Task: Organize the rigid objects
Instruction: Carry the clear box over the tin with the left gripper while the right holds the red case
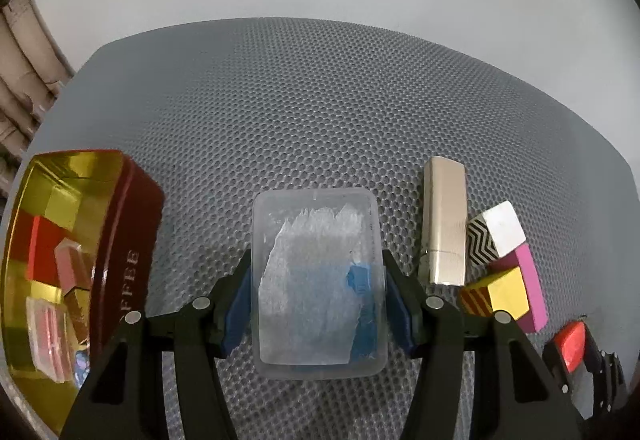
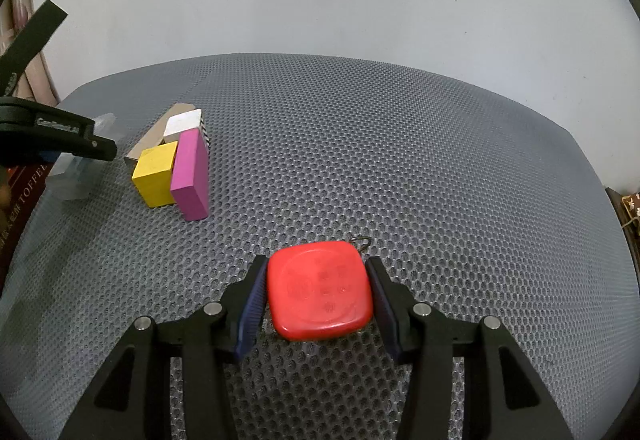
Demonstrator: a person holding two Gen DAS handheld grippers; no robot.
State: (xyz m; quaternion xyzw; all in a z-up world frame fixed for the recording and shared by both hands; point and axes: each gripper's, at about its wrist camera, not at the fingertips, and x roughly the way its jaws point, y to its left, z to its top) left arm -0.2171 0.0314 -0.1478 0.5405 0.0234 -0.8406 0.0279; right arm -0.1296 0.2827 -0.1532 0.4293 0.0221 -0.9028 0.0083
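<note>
The clear rectangular plastic box (image 1: 316, 284) with crumpled white and blue contents lies flat on the grey honeycomb-mesh mat (image 1: 320, 111) that covers the bench, and the left tool (image 1: 318, 306) straddles it, both blue pads pressed against its long sides, clamped on it. At nine o'clock from that box stands the open dark-red tin (image 1: 124, 240) with a gold lining, and several small items already sit inside it. At three o'clock lies a slim champagne-gold metal case (image 1: 443, 224), and just beyond it, touching one another, a cluster of wooden blocks: a white-topped block with black zigzag sides (image 1: 502, 228), a pink slab (image 1: 530, 288) and a yellow cube with striped side (image 1: 505, 296). Further toward four o'clock, the rounded-square red plastic case (image 2: 320, 292) rests on the mat between the fingers of the right tool (image 2: 318, 306); its pads sit at the case's sides, but whether they press on it I cannot tell.
</note>
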